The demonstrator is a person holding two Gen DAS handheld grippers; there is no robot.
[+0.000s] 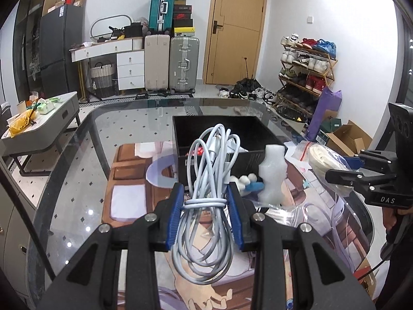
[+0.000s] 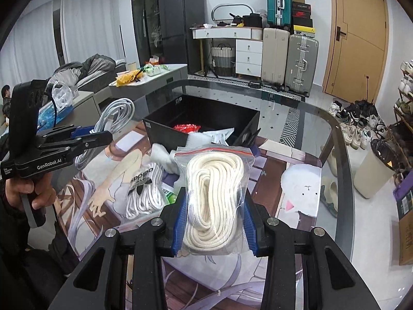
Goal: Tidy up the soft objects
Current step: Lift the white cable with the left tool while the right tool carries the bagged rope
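While the left gripper (image 1: 204, 204) clamps a coiled grey cable (image 1: 206, 206), the right gripper (image 2: 214, 219) grips a bagged cream rope (image 2: 215, 193); both bundles' lower loops hang half hidden. Beyond, the black box (image 2: 165, 131) holds a red pack (image 2: 187, 128), partly obscured, on the glass table (image 2: 322, 134).

Beyond the tongs, three suitcases (image 1: 171, 64) stand against the far wall beside a wooden door (image 1: 236, 29); a shoe rack (image 1: 306, 72) lines the right wall, a dark fridge (image 1: 60, 49) the left.
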